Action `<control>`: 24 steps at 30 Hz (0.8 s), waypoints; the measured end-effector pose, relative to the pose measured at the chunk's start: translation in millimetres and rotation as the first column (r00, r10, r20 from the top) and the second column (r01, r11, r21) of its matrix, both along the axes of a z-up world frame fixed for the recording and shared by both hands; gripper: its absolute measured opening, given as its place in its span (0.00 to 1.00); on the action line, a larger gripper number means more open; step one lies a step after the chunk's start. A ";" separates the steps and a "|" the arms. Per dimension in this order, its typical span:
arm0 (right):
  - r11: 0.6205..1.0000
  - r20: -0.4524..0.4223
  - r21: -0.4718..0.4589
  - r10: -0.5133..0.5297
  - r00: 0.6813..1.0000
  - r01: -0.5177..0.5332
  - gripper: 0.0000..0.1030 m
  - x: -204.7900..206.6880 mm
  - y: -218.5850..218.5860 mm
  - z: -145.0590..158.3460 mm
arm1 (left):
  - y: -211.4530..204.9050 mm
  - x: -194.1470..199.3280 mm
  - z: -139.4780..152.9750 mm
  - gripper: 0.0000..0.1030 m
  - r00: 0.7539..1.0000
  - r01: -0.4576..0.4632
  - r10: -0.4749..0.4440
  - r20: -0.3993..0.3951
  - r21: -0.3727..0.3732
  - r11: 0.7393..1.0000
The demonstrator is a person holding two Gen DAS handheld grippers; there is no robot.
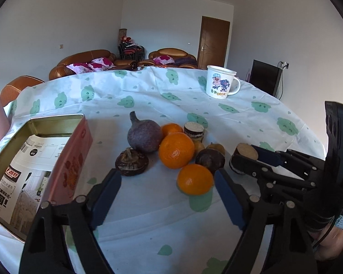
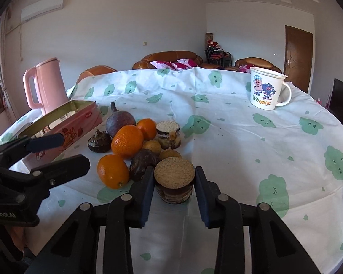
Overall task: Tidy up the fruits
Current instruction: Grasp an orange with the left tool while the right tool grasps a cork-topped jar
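Near the tabletop's (image 2: pixel 251 141) front edge sits the fruit pile: three oranges, nearest one (image 1: pixel 195 179), a purple fruit (image 1: pixel 144 135), dark round pieces. Bare cloth spreads right of the pile toward the mug (image 2: pixel 266 89) at the far edge. Pink tin (image 1: pixel 68 159) is at the left edge, cut off by the frame. Small yellowish fruits are half hidden behind the oranges. Left gripper (image 1: pixel 168 195) is spread wide, empty, just before the nearest orange. Right gripper (image 2: pixel 174 190) brackets a cut stalk piece (image 2: pixel 174 178); pad contact unclear.
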State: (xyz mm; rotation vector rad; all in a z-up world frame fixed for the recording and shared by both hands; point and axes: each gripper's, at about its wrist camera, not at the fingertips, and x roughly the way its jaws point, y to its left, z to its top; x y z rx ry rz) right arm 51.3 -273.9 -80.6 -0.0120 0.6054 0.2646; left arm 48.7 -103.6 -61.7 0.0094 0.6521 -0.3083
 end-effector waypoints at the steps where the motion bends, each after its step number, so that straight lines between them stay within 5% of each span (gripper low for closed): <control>1: 1.000 0.005 -0.007 -0.017 1.000 0.017 0.35 0.7 -1.5 0.9 | -3.1 3.1 -1.0 0.75 1.000 0.009 -0.009 -0.011 0.003 1.000; 9: 0.999 0.009 -0.006 -0.034 0.999 0.034 0.35 2.9 -4.4 1.0 | -24.7 18.1 -11.5 0.64 0.994 0.073 -0.069 -0.090 0.036 0.997; 13: 1.000 0.005 -0.007 -0.021 1.000 0.021 0.35 3.1 -5.0 -0.2 | -25.1 29.4 -19.1 0.47 0.981 0.109 -0.109 -0.158 -0.005 0.994; 15: 1.000 0.016 -0.007 -0.017 1.000 0.018 0.35 1.2 -5.5 0.0 | -23.9 28.8 -19.5 0.41 0.981 0.119 -0.121 -0.155 -0.027 0.993; 24: 1.000 0.094 -0.005 0.020 0.995 -0.020 0.35 -9.7 -3.0 3.7 | -15.7 13.6 -10.2 0.41 0.995 0.083 -0.084 -0.044 -0.039 0.996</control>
